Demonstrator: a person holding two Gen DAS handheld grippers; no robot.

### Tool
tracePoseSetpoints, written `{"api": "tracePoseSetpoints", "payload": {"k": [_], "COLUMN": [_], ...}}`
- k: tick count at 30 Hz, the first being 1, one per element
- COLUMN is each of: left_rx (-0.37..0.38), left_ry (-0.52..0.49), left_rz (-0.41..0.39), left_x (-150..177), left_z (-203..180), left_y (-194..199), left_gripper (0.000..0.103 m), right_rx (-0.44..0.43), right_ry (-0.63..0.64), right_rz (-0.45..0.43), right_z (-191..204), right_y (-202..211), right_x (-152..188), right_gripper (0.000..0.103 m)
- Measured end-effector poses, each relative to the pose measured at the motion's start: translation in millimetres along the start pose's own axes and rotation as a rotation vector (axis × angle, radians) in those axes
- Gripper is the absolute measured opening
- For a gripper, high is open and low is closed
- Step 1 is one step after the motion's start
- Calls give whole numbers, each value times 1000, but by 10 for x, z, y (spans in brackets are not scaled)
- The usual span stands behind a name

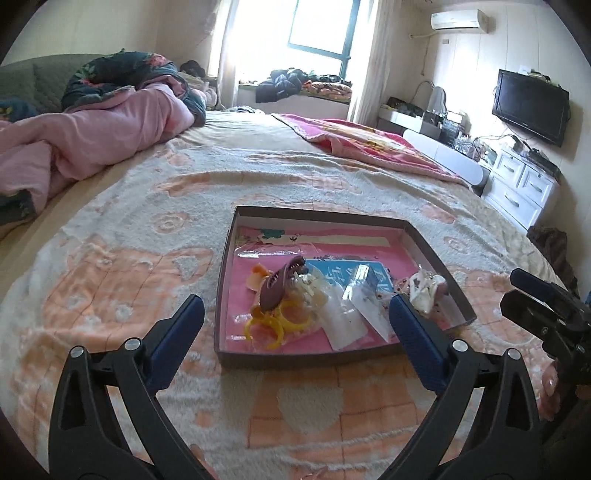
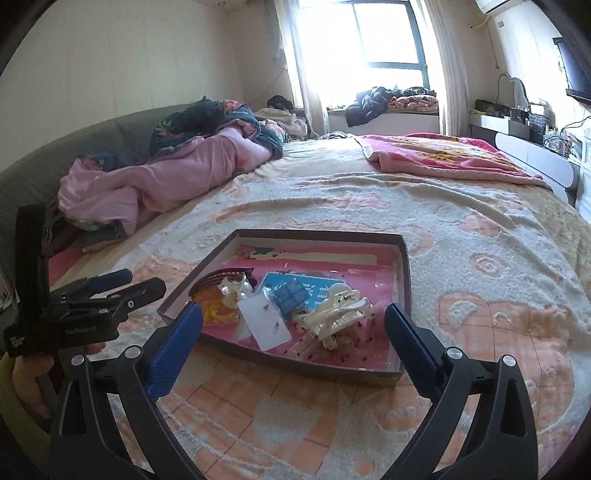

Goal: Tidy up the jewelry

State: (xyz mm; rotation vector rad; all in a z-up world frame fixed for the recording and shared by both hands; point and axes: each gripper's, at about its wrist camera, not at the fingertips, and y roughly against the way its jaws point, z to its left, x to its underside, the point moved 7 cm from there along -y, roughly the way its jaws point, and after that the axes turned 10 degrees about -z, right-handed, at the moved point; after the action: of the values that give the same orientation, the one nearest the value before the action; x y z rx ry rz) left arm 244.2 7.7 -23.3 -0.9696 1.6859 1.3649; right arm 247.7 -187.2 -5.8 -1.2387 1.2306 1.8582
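Shallow cardboard tray, dark rim, pink printed lining, lying flat on the bed's cream-and-peach blanket just ahead of both grippers. Contents, grouped toward the near half: one brown hair claw, resting on top of a clear-and-cream clip cluster; yellow ring-shaped pieces at the near left corner, partly under the brown claw; one white earring card carrying two small dark studs (detail too small to make out); one blue printed card lying flat behind it, with a clear packet over part of it; one large cream hair claw, teeth facing the near rim, at the right side of the tray. Left gripper: blue-padded fingers spread wide, holding nothing, hovering before the near rim with the tray's contents framed between the tips. Right gripper: likewise spread wide and empty, just short of the near rim, the cream claw between its finger lines. Surroundings: rumpled pink quilt with a dark floral cover at the head of the bed; pink-and-yellow blanket farther right; bright window; wall television above white drawers; air conditioner high on the wall.
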Motion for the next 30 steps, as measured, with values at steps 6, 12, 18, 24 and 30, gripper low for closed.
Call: {"api": "tracePoseSetpoints", "payload": {"k": [6, 12, 18, 24, 30], "left_rx": [-2, -29, -46, -61, -68], "left_ry": [8, -21, -35, -36, -42], "left_rz": [-17, -63, -95, -111, -117], "left_x": [42, 89, 154, 224, 294], "left_z": [-53, -85, -81, -76, -83], "left_y": [169, 335, 486, 594, 671], "left_gripper": [92, 92, 92, 92, 92], "right_rx": [29, 72, 114, 137, 168], "right_ry": [-1, -3, 34, 50, 91], "right_rz": [-19, -47, -84, -115, -167], "right_z": [1, -7, 11, 33, 99], "right_y": [164, 298, 414, 536, 680], "right_x": [68, 184, 284, 371, 411], "right_gripper": [96, 96, 96, 97, 97]}}
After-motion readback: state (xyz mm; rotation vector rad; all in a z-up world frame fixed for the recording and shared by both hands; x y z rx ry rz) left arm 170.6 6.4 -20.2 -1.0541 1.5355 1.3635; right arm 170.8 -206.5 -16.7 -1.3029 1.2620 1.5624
